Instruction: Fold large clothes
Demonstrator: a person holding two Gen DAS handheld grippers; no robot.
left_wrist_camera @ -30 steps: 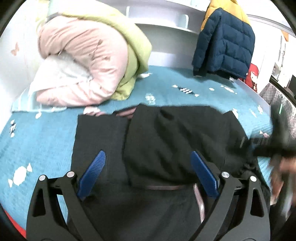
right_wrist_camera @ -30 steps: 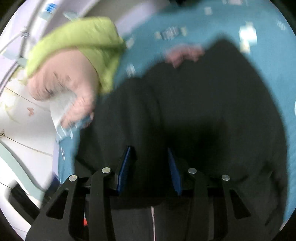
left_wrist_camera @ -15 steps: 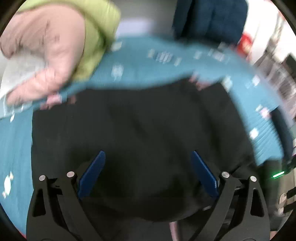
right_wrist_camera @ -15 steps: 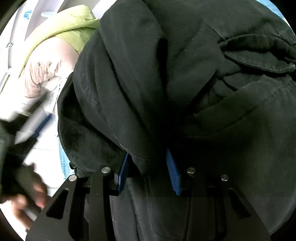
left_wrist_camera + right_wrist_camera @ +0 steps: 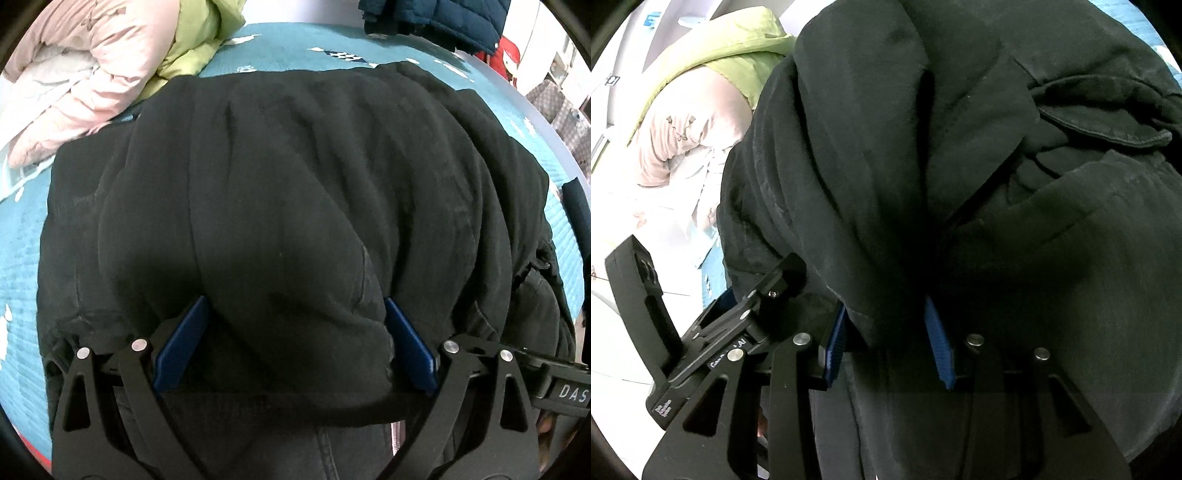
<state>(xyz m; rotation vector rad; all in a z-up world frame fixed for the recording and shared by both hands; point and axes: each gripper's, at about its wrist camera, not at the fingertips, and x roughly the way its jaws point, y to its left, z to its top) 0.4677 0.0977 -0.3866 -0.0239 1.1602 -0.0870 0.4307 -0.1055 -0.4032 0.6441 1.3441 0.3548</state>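
A large black coat (image 5: 295,184) lies bundled on the teal bedspread (image 5: 22,240) and fills both views. My left gripper (image 5: 293,332) points steeply down onto it, jaws wide, with a thick roll of the coat bulging between the blue pads (image 5: 181,347). My right gripper (image 5: 886,332) is shut on a thick fold of the same coat (image 5: 997,184), its blue pads (image 5: 938,343) pressed to either side of the fold. The left gripper's black body (image 5: 701,332) shows just left of the right one. The coat's lower edge is hidden under both grippers.
A pile of pink and green quilted bedding (image 5: 92,74) sits at the far left of the bed, touching the coat's corner. A navy padded jacket (image 5: 443,18) hangs at the back right. The bed's pale edge (image 5: 535,122) runs along the right.
Both grippers have dropped closer to the coat, which now fills each view. The left gripper has tilted downward and a roll of cloth now sits between its pads. The right keeps its fold.
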